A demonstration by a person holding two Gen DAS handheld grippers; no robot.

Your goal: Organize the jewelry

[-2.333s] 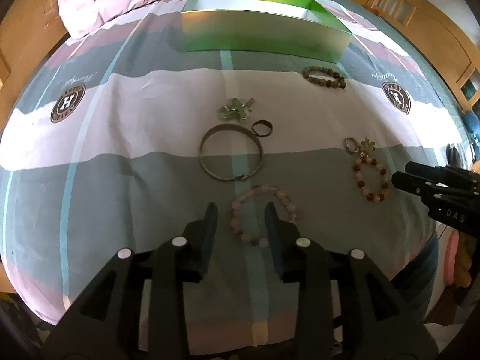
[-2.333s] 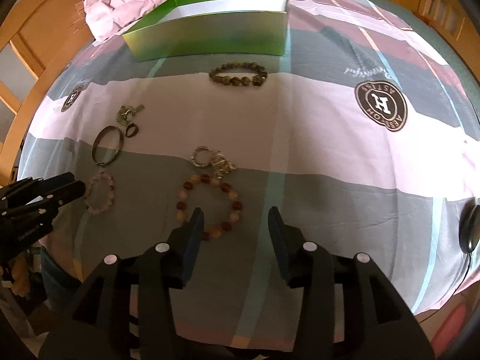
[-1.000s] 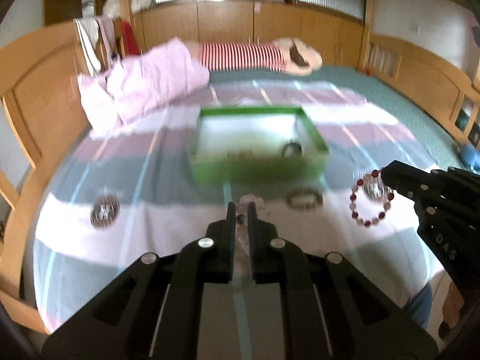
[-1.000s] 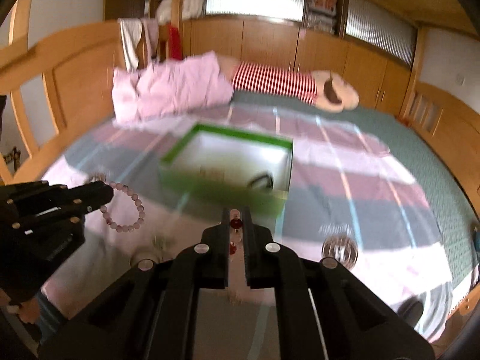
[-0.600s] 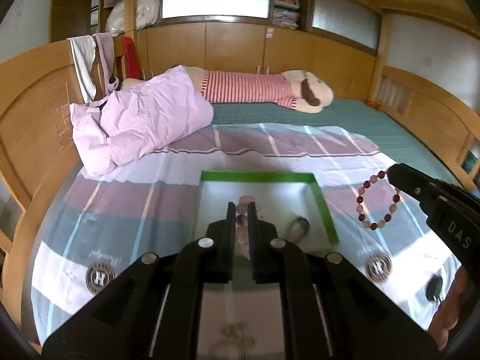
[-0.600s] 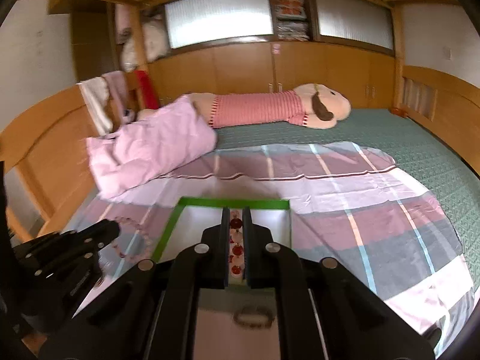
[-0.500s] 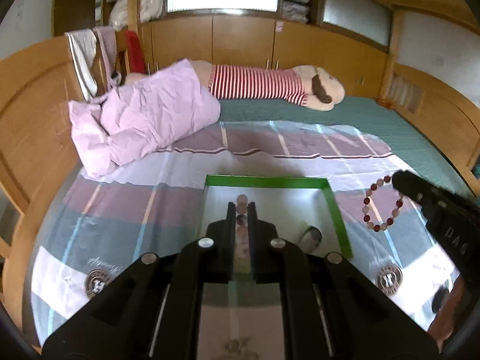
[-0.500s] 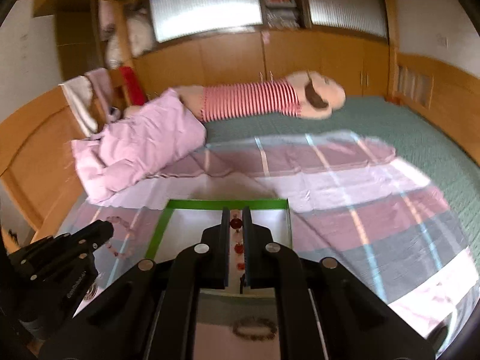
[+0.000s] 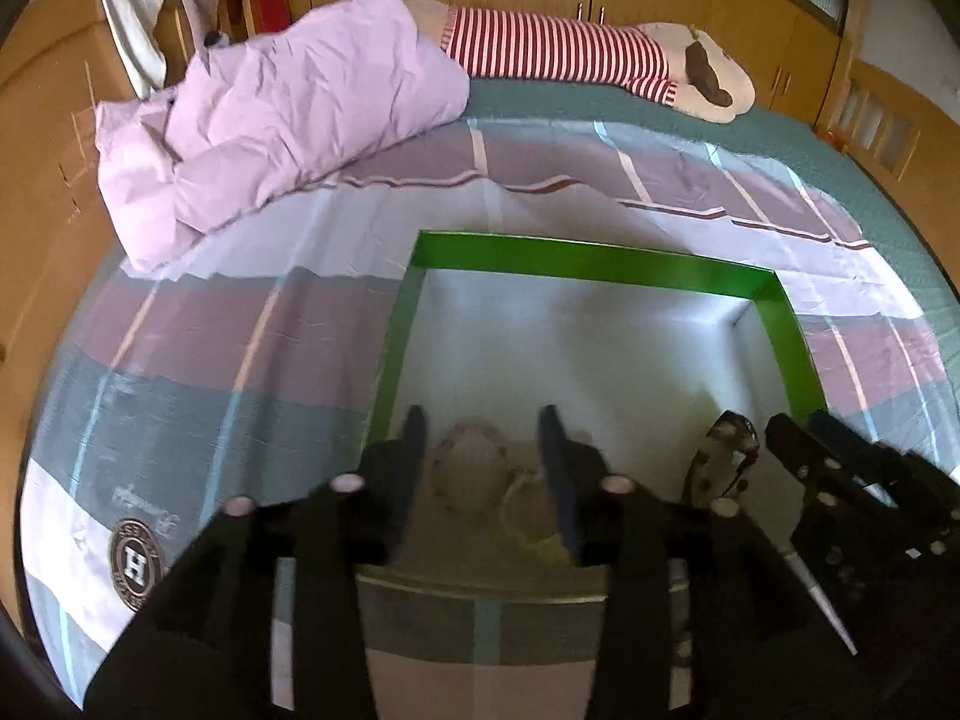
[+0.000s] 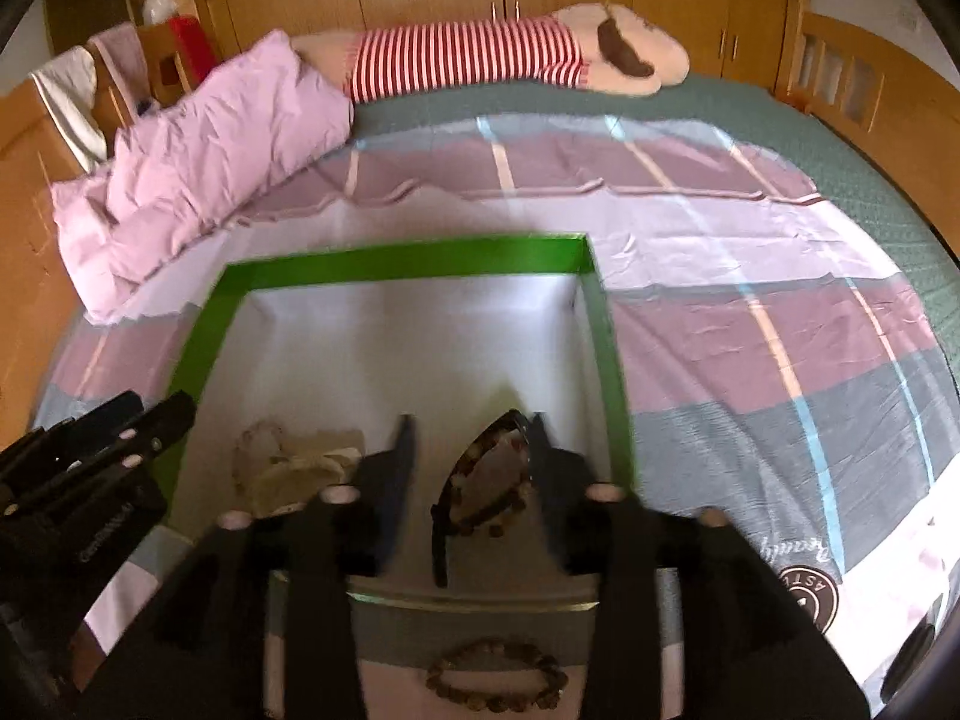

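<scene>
both grippers hang over the near end of the green box (image 9: 600, 267) on the bed, so that each released bracelet drops inside its walls rather than onto the striped sheet (image 10: 750, 360). the left gripper (image 9: 483, 450) has just been opening; its jaws stand apart with the pale bead bracelet (image 9: 471, 468) lying free on the box floor between them. the right gripper (image 10: 471, 450) has likewise just parted, the red bead bracelet (image 10: 486, 492) resting loose below; a dark bead bracelet (image 10: 497, 681) remains outside the box.
</scene>
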